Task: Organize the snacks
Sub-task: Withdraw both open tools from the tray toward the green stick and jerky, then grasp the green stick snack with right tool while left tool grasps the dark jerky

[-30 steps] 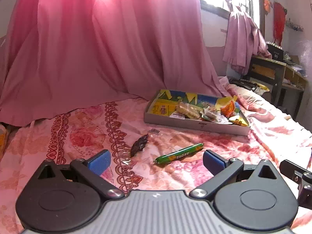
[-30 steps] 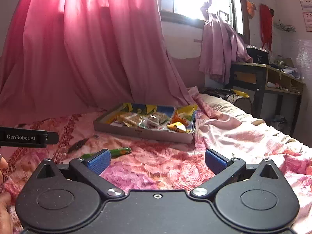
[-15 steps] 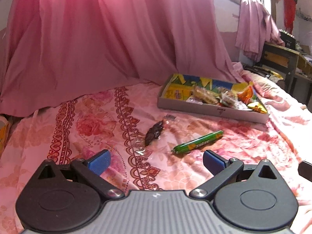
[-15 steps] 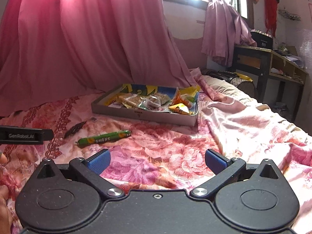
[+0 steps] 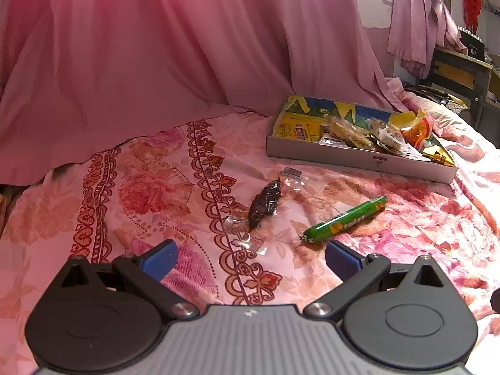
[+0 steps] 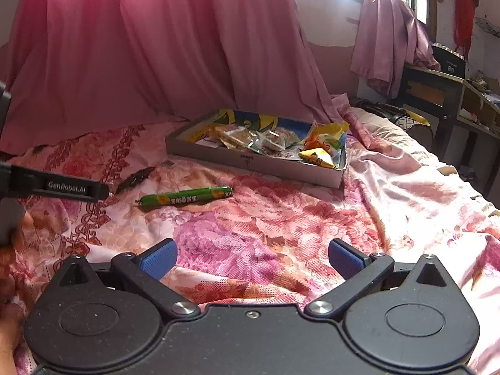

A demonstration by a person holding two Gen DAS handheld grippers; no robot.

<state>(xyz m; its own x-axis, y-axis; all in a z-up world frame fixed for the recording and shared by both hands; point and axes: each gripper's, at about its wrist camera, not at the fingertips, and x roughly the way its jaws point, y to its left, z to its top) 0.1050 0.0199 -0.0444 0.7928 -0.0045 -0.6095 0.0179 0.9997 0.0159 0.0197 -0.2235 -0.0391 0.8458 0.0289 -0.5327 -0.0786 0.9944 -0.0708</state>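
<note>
Now two snacks lie loose on the bed (image 5: 175,168): a green stick (image 5: 343,218) and a dark wrapped snack (image 5: 262,206). Both are outside the snack box (image 5: 359,159), which sits at about 1 o'clock. The left tongs (image 5: 250,259) and right tongs (image 6: 253,259) are spread wide and hold nothing. Next, I think, the left tongs must reach forward and pinch one gently. A pink curtain (image 5: 187,47) hangs behind, and a desk (image 6: 437,90) stands at 2 o'clock.

"genrobot.ai" on the left gripper's side (image 6: 67,187).
</note>
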